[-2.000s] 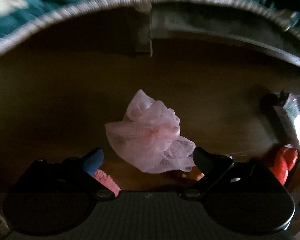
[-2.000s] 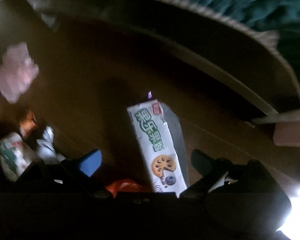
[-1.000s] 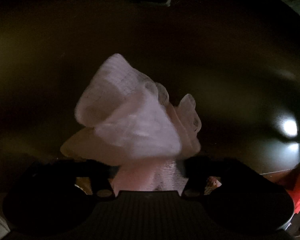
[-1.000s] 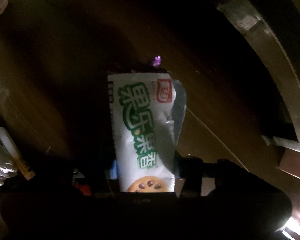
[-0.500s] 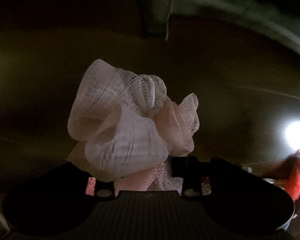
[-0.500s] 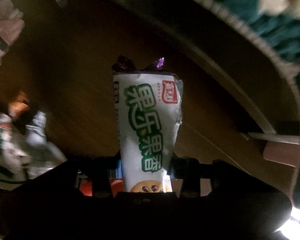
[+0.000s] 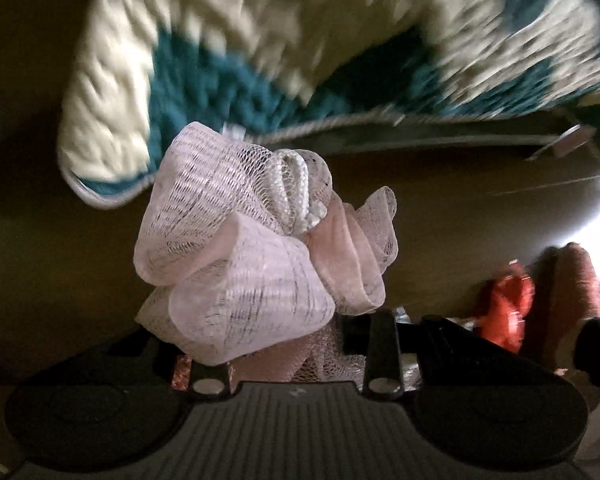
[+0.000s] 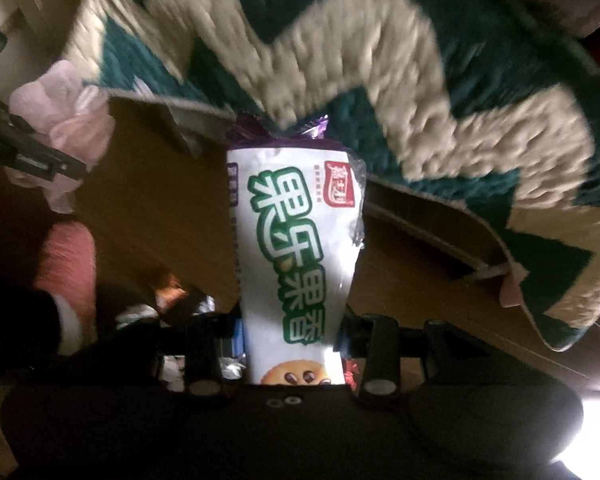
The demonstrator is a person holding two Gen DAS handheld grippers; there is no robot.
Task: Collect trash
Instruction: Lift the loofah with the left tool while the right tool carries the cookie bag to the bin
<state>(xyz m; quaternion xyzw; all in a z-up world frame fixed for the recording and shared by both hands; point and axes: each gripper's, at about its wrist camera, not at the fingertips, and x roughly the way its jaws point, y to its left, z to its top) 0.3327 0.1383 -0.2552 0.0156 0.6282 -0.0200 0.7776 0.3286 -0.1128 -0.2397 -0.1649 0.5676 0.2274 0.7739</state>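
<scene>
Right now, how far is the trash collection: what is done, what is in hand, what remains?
Done: two pieces are picked up. In hand: the left hand-held gripper is shut on the pink mesh ball; the right hand-held gripper is shut on the white biscuit wrapper. Neither is deposited yet; no bin shows. Left: a red wrapper and small crumpled pieces lie on the wooden surface.

Left hand-held gripper (image 7: 288, 354), pointing steeply downward, its jaws having just been closing and now clamped on a pink mesh puff (image 7: 256, 256). Right hand-held gripper (image 8: 290, 356), likewise pointing steeply downward, jaws pressed against a white snack wrapper (image 8: 296, 256) standing upright between them.
</scene>
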